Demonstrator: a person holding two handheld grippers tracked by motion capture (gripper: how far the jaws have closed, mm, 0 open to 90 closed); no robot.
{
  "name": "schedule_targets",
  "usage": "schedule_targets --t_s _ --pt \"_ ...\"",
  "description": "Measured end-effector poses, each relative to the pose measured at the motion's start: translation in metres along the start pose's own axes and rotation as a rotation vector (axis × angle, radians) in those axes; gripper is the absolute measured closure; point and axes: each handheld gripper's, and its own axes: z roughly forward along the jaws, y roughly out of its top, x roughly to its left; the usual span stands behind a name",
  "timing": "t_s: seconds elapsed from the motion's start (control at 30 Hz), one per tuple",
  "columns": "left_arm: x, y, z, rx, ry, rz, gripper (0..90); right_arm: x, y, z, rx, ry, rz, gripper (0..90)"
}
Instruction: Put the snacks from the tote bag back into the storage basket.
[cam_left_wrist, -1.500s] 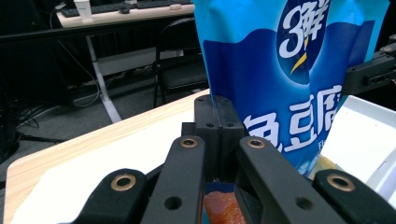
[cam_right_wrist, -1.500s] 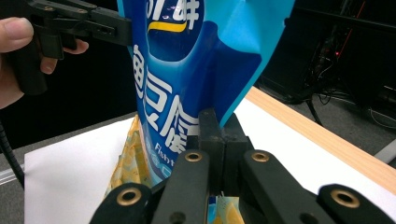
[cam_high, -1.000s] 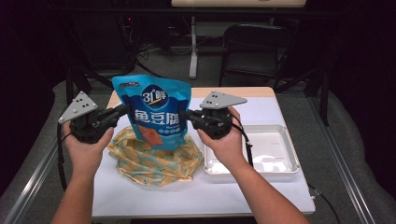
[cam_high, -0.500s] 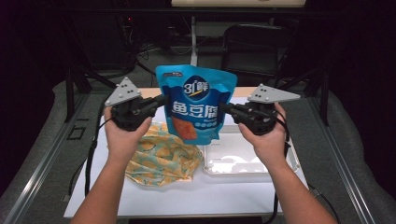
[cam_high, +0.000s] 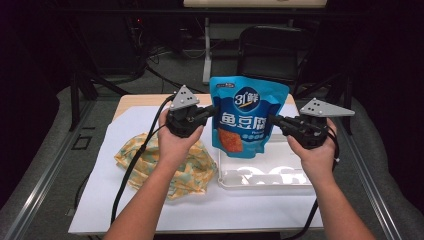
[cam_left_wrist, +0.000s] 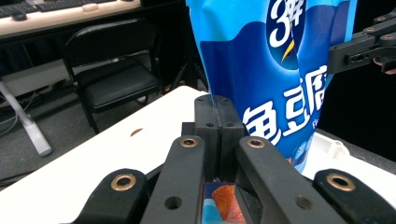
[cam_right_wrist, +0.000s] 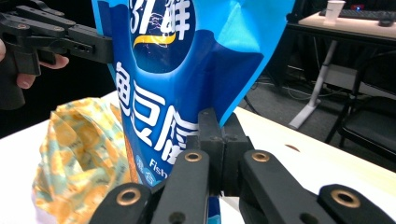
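I hold the blue pouch (cam_high: 248, 114) upright in the air, in the middle of the high view, above the far left part of the white tray (cam_high: 305, 181) that lies right of centre. I judge the step in hand to be carrying the pouch across and setting it in the tray. To do that well, I should keep both hands level with each other so the pouch hangs straight and does not twist, and keep the pull between them gentle, enough to hold the film taut but not to tear the side seams. I should bring the bottom edge down inside the tray's rim, not on it, and let go only once the pouch rests on the tray floor, since it may topple if I release it standing.

My left claw (cam_high: 214, 111) is together, clamped on the pouch's left edge, about halfway up; in the left claw view the jaws meet on the blue seam at centre frame (cam_left_wrist: 215, 119), with the pouch (cam_left_wrist: 275, 60) rising to the upper right. My right claw (cam_high: 274, 121) is likewise closed tight on the pouch's right edge, a little lower; in the right claw view the jaws pinch the edge at centre (cam_right_wrist: 217, 135).

The yellow patterned cloth (cam_high: 170, 165) lies crumpled on the surface (cam_high: 100, 200) at lower left of the high view, beside the tray, and I need not touch it.
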Motion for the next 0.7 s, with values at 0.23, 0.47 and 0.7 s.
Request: schedule_targets --t_s 0.23,0.47,0.7 --pt "-0.003 -0.014 0.025 0.043 -0.015 -0.01 90.0 -0.013 -0.02 0.003 0.034 -0.029 0.02 90.0" --pt "-0.005 -0.03 0.046 0.085 -0.024 -0.013 90.0 -0.023 -0.041 0.007 0.064 -0.058 0.029 89.7" --pt "-0.009 -0.041 0.059 0.115 -0.02 -0.009 90.0 -0.027 -0.06 0.01 0.086 -0.073 0.04 89.8"
